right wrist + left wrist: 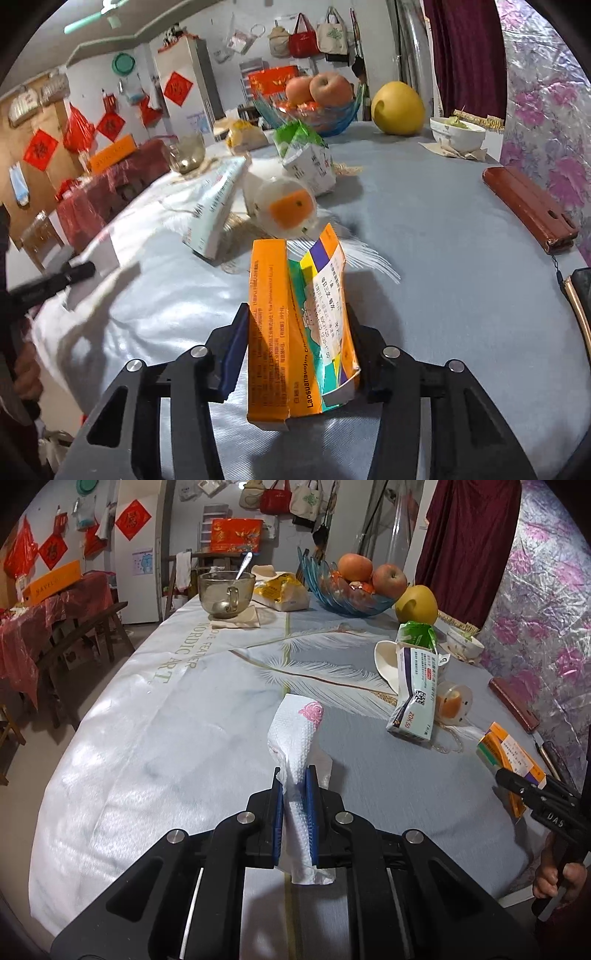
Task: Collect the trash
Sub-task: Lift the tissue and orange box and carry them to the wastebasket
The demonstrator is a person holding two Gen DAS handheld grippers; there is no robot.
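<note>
My left gripper [295,779] is shut on a white paper napkin [295,731] with a pink rose print, held above the feather-print tablecloth [166,720]. My right gripper [297,317] is shut on a squashed orange medicine box [273,314], its pads pressing both sides. The left wrist view shows that box [506,746] at the right edge. Beyond it lie a crumpled white-and-purple medicine box [214,206], a clear plastic cup with orange residue [286,206] and a green-and-white carton [306,155].
At the table's far end stand a blue glass fruit bowl [343,602], a yellow pomelo [415,603], a glass mug with a spoon [225,590] and a white bowl [465,644]. A red-brown wallet [528,206] lies near the right edge.
</note>
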